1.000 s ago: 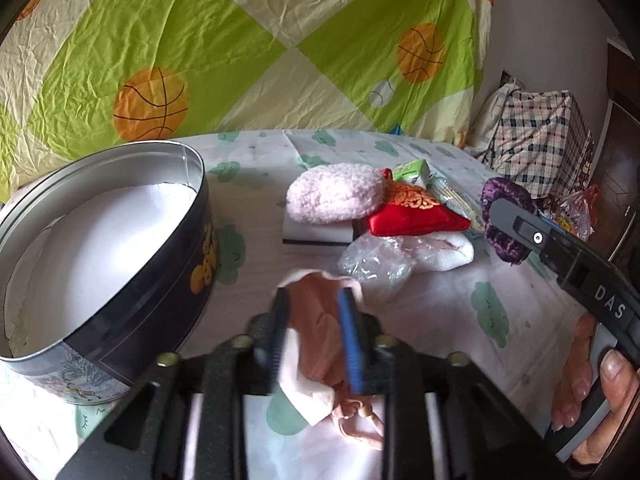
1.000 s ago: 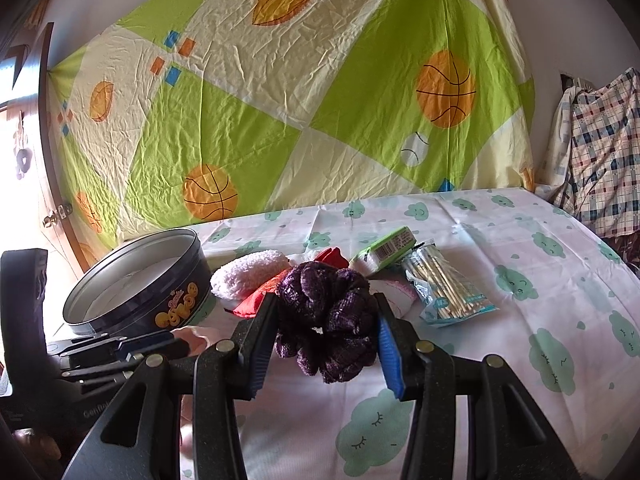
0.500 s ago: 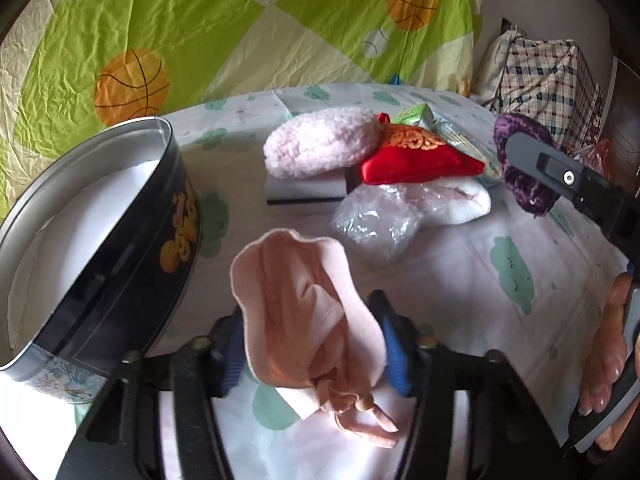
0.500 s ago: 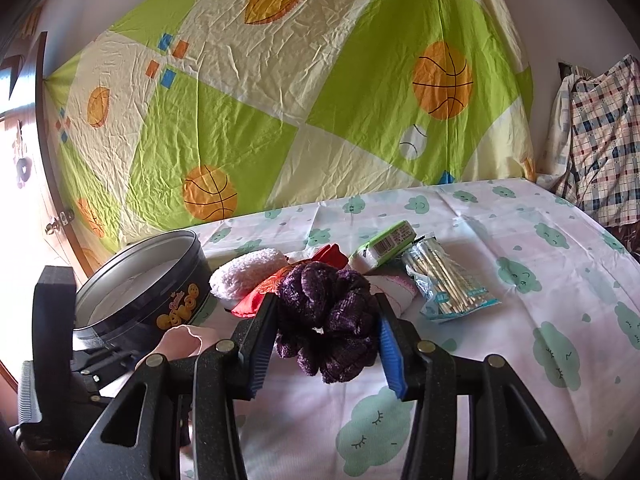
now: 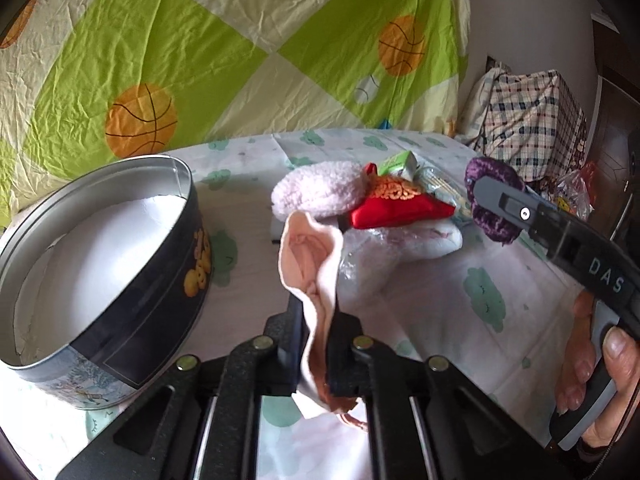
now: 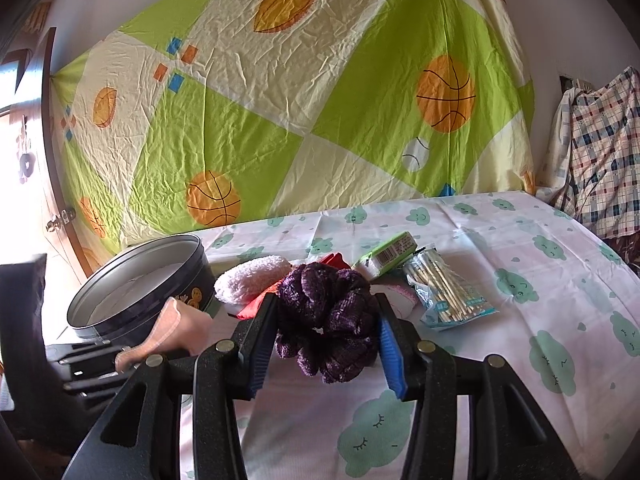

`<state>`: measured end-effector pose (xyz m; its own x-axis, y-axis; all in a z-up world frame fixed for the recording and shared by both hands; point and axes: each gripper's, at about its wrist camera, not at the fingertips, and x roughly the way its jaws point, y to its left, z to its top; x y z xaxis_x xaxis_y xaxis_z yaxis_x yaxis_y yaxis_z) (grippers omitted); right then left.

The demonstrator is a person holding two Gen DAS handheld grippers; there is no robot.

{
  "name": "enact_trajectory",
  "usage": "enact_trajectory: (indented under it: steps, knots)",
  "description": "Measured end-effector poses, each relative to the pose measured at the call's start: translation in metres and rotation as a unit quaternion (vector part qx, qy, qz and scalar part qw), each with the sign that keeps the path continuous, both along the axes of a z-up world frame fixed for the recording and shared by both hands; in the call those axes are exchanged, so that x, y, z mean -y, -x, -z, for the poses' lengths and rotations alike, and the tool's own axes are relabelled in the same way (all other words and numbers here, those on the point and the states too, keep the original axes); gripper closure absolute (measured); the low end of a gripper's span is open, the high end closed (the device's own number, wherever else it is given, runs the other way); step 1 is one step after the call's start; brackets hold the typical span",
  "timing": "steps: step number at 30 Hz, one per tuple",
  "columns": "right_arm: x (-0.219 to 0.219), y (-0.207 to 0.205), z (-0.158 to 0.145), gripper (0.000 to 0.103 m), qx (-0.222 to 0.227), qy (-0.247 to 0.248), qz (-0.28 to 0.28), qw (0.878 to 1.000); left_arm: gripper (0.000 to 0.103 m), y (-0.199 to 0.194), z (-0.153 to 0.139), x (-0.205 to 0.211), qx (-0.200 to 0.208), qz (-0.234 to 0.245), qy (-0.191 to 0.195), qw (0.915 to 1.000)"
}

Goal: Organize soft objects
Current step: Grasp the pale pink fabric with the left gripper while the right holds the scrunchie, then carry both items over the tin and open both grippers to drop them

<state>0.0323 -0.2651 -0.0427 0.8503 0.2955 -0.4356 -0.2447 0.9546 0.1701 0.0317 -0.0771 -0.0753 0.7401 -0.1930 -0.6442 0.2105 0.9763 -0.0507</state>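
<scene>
My left gripper [image 5: 318, 320] is shut on a pink cloth pouch [image 5: 310, 256] and holds it upright above the table, just right of the round dark tin [image 5: 120, 280], which is open with a white lining. The pouch [image 6: 180, 326] and tin [image 6: 140, 280] also show in the right wrist view. My right gripper [image 6: 326, 344] is shut on a purple fuzzy scrunchie [image 6: 328, 320], held above the tablecloth; it shows from the left wrist view [image 5: 492, 200]. A fluffy pink puff [image 5: 320, 194], a red embroidered pouch [image 5: 396, 204] and a white soft item in plastic [image 5: 400, 248] lie in a pile.
A green packet [image 6: 388, 254] and a bag of cotton swabs [image 6: 444, 292] lie behind the pile. A plaid bag [image 5: 532, 120] stands at the far right. A patterned sheet [image 6: 300, 100] hangs behind the table. The cloud-print cloth [image 6: 540, 280] covers the table.
My left gripper opened around the pink pouch, then closed on it again and lifted it upright. The right gripper stayed nearly still with the scrunchie.
</scene>
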Motion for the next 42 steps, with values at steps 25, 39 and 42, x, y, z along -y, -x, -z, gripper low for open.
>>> enact_trajectory:
  steps: [25,39,42]
  knots:
    - [-0.118,-0.047,-0.052,0.053,0.023,0.031,-0.134,0.990,0.096,-0.017,-0.062,-0.125,0.078,-0.113,0.016,0.9904]
    - [-0.213,-0.108,-0.030,0.053,-0.046,0.046,-0.191,0.980,0.096,-0.060,-0.053,-0.195,0.011,-0.158,0.023,0.9871]
    - [-0.227,-0.116,-0.023,0.053,-0.058,0.054,-0.195,0.978,0.096,-0.069,-0.050,-0.205,-0.004,-0.162,0.029,0.9864]
